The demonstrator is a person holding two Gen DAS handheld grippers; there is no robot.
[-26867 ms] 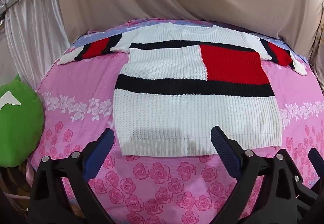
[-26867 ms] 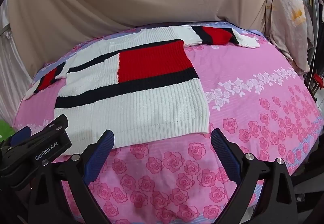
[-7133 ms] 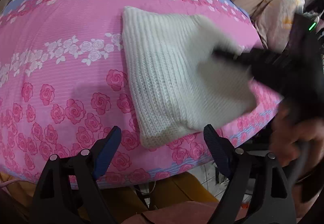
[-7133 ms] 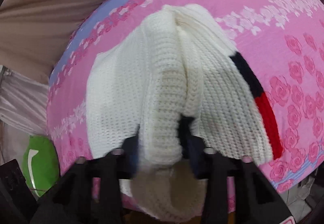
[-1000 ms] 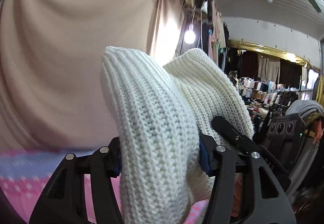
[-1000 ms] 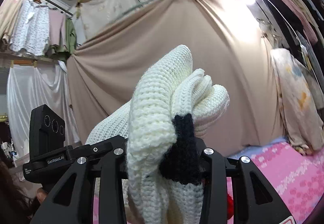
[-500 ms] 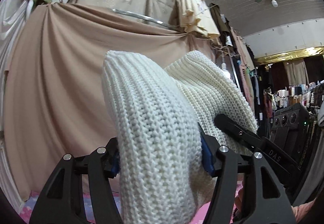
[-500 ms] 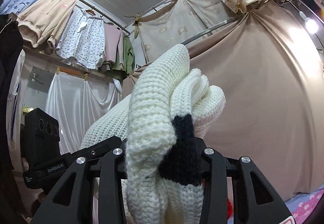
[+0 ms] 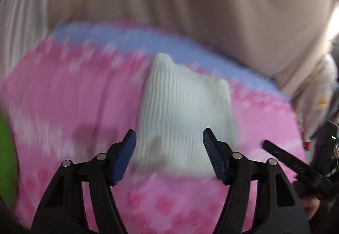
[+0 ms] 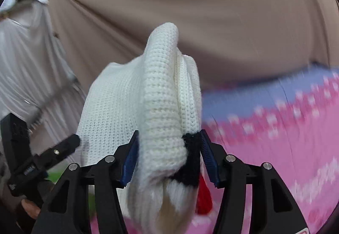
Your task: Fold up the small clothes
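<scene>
**— Wool, is it? What does the left side show?**

— Thick ribbed white knit. From the left wrist view the folded sweater [image 9: 182, 119] lies on the pink flowered bed [image 9: 63, 107], straight ahead of the left gripper [image 9: 169, 155]. Its jaws are spread with nothing between them. The bundle's long axis seems to run away from the jaws toward the blue border, though the picture is blurred by motion.

**— And on the right?**

— The right gripper [image 10: 168, 155] has its jaws pinching a fat roll of the same sweater [image 10: 161, 107], with a black band and a bit of red showing low down. That end looks raised off the bed, against the tan curtain [image 10: 233, 22].

**— So which hand is nearer?**

— The right one; it alone holds the cloth. I judge the coming move is to lower that end and let go.

**— Will it sit neatly?**

— Probably it springs a little; the knit is bulky and soft.
</scene>
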